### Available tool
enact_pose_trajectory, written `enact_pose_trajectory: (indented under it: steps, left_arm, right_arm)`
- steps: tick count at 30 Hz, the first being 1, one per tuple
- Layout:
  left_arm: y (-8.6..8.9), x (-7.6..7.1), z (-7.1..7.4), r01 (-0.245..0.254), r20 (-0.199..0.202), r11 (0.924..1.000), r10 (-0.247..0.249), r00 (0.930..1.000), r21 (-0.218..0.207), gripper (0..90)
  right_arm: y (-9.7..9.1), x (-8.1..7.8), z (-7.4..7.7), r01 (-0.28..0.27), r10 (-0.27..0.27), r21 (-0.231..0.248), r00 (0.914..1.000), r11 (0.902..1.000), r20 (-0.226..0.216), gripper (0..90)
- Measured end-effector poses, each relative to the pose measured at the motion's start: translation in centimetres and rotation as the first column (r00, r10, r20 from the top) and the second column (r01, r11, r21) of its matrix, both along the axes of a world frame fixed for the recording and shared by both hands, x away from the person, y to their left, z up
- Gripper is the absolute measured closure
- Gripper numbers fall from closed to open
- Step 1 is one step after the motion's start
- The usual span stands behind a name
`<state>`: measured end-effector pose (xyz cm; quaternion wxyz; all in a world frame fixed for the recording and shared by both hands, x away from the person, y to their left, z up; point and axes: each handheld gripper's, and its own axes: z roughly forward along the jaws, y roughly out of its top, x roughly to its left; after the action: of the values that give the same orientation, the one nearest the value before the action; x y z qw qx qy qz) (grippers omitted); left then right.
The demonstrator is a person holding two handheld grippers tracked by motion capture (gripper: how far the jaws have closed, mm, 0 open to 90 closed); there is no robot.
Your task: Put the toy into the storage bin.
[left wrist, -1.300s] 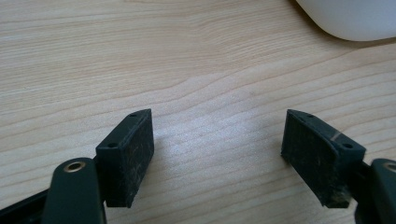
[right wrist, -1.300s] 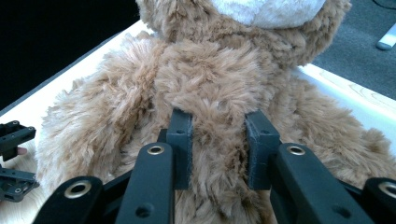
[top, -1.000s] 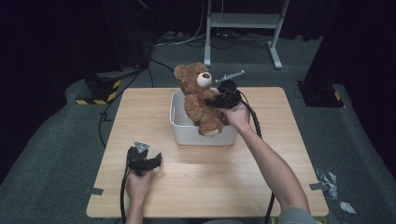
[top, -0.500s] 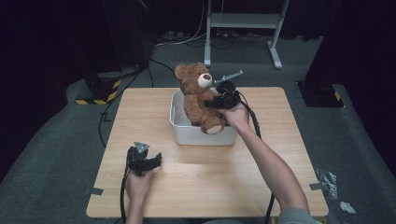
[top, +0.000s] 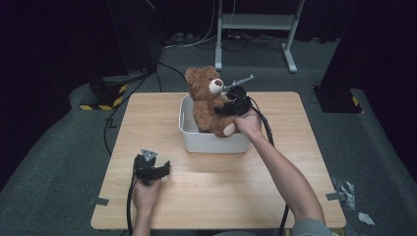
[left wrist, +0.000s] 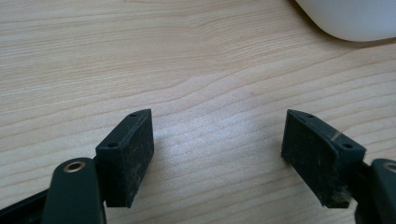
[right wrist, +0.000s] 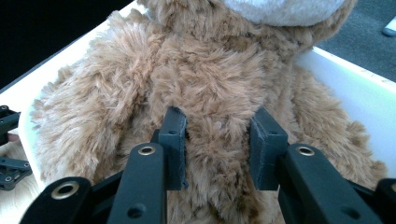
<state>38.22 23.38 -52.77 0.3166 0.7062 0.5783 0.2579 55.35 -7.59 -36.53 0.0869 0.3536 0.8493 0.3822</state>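
A brown teddy bear [top: 205,103] sits upright in a white bin [top: 211,146] at the middle of the wooden table [top: 280,167]. My right gripper [top: 222,109] comes at the bear from the right. In the right gripper view its pads [right wrist: 173,140] sink into the fur of the bear's [right wrist: 210,74] body, gripping a fold of plush. Its jaws have just been opening slightly, with the fur still between them. My left gripper [top: 164,170] rests low over the table near the front left, open [left wrist: 217,154] with bare wood between its jaws.
The bin's rounded corner [left wrist: 355,18] lies ahead of the left gripper, to its right. Cables trail from both grippers off the table's front edge. A metal stand [top: 255,29] and dark equipment stand on the floor beyond the table.
None of the hands has shifted. The bear stays upright in the bin with the right gripper against its body.
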Motion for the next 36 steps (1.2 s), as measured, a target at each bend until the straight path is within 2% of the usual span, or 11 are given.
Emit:
enact_pose_trajectory:
  steps: [10,19,20,23,25,36]
  left_arm:
    - [0.0,0.0,0.0,0.000,0.000,1.0000,0.000,1.0000,0.000,25.1]
    - [0.0,0.0,0.0,0.000,-0.001,1.0000,0.000,1.0000,0.000,25.1]
    - [0.0,0.0,0.0,0.000,-0.001,1.0000,0.000,1.0000,0.000,25.1]
    - [0.0,0.0,0.0,0.000,-0.001,1.0000,0.000,1.0000,0.001,25.1]
    - [0.0,0.0,0.0,0.000,-0.001,1.0000,0.000,1.0000,0.000,25.1]
    - [0.0,0.0,0.0,0.000,-0.001,1.0000,0.000,1.0000,0.000,25.1]
  right_arm:
    - [-0.2,0.0,0.1,0.008,-0.008,0.026,0.9998,0.9996,-0.020,58.3]
    - [-0.7,-0.1,0.5,0.020,-0.020,0.043,0.9998,0.9989,-0.004,57.6]
    - [-0.8,0.0,0.4,0.021,-0.021,0.042,0.9997,0.9989,0.010,57.8]
    - [-0.9,-0.1,0.5,0.016,-0.016,0.044,0.9999,0.9989,0.002,58.3]
    - [-1.0,-0.2,0.6,0.019,-0.020,0.041,0.9994,0.9990,0.027,59.0]
    - [-1.6,-0.8,1.0,0.017,-0.019,0.067,0.9993,0.9976,0.031,55.7]
